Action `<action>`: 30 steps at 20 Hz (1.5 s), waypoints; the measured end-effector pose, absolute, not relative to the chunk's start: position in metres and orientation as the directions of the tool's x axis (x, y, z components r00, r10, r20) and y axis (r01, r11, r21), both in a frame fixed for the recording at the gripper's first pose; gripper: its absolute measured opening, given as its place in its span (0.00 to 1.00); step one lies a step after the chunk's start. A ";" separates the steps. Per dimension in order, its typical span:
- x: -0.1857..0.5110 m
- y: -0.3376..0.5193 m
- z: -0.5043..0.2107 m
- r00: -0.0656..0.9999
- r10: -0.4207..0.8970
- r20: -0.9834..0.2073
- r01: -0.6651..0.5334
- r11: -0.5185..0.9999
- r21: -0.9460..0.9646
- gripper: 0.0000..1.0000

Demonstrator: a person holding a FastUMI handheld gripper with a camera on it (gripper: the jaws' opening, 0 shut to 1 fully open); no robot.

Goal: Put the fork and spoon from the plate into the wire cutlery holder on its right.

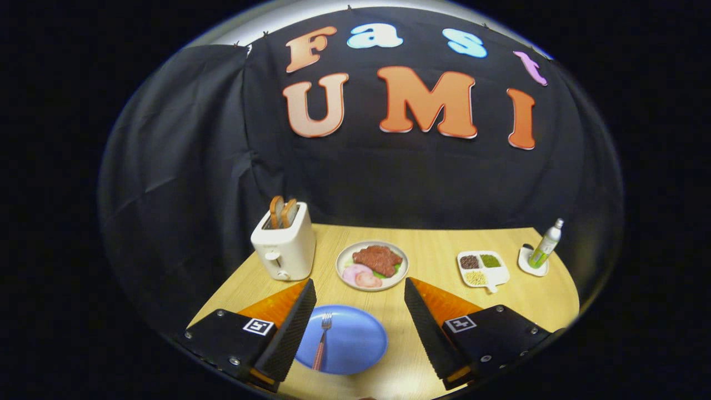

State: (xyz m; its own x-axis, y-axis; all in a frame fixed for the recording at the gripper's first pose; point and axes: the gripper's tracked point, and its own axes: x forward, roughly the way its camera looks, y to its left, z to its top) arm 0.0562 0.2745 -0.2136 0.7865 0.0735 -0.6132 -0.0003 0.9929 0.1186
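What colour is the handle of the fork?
Reddish-pink handle on the fork, seen in the gripper view.

One fork (323,340), two plates (355,347), one toaster (284,244)

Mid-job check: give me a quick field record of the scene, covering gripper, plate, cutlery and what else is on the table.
gripper: gripper open, fingers wide apart, holding nothing
blue plate: blue plate lies between the fingers, on the wooden table
fork: fork lies on the blue plate, tines pointing away from the gripper
beyond fingers: food plate with meat
toaster: toaster with two bread slices, left of food plate
right side: divided dish, then spray bottle standing on a white coaster
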 end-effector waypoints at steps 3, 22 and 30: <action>0.046 0.298 -0.258 0.717 0.119 -0.687 -0.035 0.990 0.135 0.96; -0.007 0.360 -0.412 0.480 0.133 -0.867 -0.051 0.991 0.124 0.27; -0.003 0.338 -0.379 0.530 0.166 -0.831 -0.047 0.985 0.167 0.09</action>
